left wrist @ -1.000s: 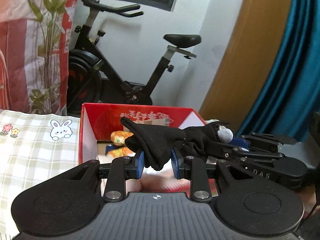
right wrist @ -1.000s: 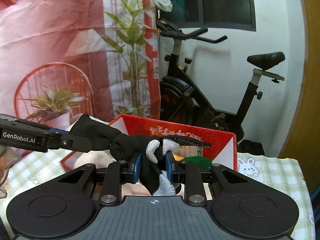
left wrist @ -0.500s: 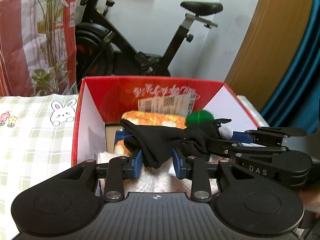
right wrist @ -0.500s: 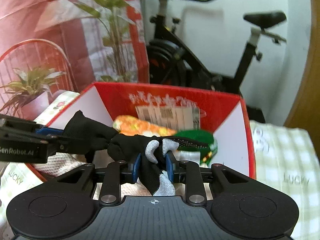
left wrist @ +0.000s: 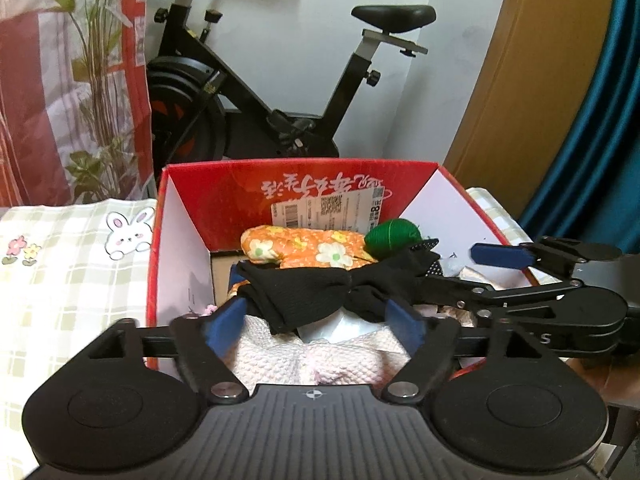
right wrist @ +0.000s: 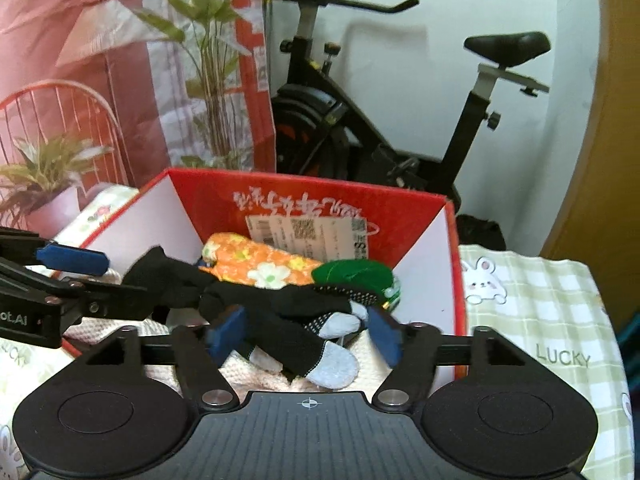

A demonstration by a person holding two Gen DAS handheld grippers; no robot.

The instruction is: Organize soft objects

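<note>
A black glove (left wrist: 304,296) with grey fingertips (right wrist: 332,364) stretches across the top of the open red box (left wrist: 160,240), over a pale pink knitted cloth (left wrist: 304,360). My left gripper (left wrist: 314,320) holds its blue pads wide, and its jaws are opening, with the glove's cuff end loose between them. The jaws of my right gripper (right wrist: 306,330) are opening too, and the glove's finger end (right wrist: 280,308) lies between its pads without being pressed. Each gripper shows in the other's view: the right gripper (left wrist: 460,270) and the left gripper (right wrist: 100,276).
Inside the box lie an orange flowered cushion (left wrist: 304,246) and a green ball (left wrist: 394,236). The box (right wrist: 452,240) stands on a checked cloth with rabbit prints (left wrist: 60,272). Behind it are an exercise bike (left wrist: 248,92), a plant (right wrist: 208,80) and a teal curtain (left wrist: 600,120).
Both grippers have come down toward the box with the glove stretched between them. Since half a second ago both sets of jaws have spread and let go of the glove.
</note>
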